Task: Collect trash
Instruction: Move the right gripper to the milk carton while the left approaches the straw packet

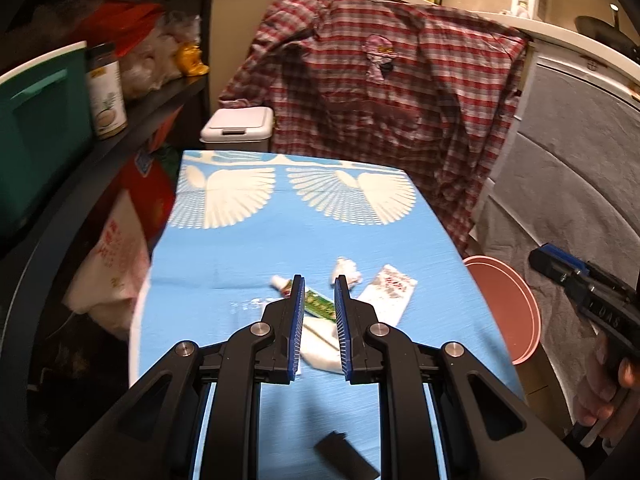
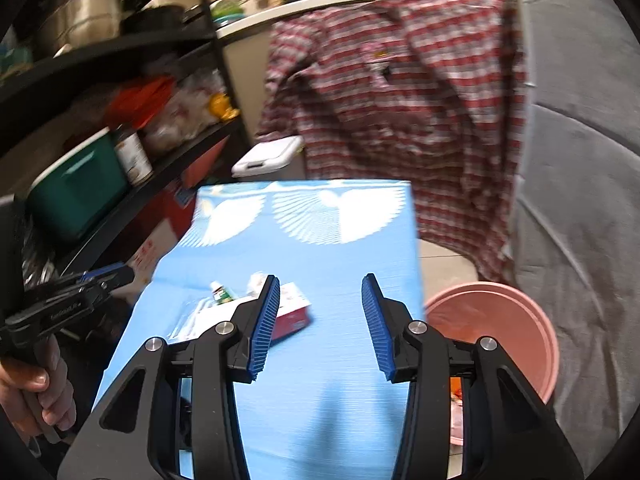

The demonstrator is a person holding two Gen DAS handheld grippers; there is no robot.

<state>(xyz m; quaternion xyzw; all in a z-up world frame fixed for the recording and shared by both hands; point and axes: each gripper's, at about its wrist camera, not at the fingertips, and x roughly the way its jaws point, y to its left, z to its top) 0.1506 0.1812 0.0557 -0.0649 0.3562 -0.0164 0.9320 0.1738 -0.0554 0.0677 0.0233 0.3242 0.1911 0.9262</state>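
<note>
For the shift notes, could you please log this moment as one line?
left gripper: open, empty | right gripper: open, empty | trash: on blue table | pink bucket: beside table

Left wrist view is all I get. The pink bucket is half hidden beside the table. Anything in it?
Observer: Yes. The right wrist view shows orange and pale scraps low in the pink bucket.
Operator: Right gripper open? I only see it side-on.
Observer: Open. Nothing sits between the pads of the right gripper.
Operator: Is the white packet by the tissue flat?
Observer: No, the packet looks like a box with a red side.
</note>
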